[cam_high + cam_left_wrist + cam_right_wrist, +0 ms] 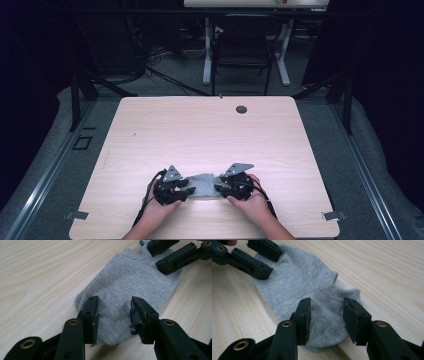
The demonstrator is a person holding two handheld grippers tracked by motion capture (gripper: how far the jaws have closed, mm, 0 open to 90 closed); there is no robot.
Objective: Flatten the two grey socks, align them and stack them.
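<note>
A pale wooden bench (210, 135) carries a single grey sock (202, 185), which lies flat near the person's edge, between the two hands. The sock is short, an ankle cut, with its ribbed cuff end (347, 293) toward the right hand-held gripper. The left hand-held gripper (113, 315) rests over one end of the sock, its black jaws standing apart with grey cloth showing between them, the pads not pressing together on it. The right hand-held gripper (325, 315) sits over the other end in the same way, jaws held moderately wide above the fabric, clamping nothing. A small dark round hole (241, 109) marks the far side of the bench.
</note>
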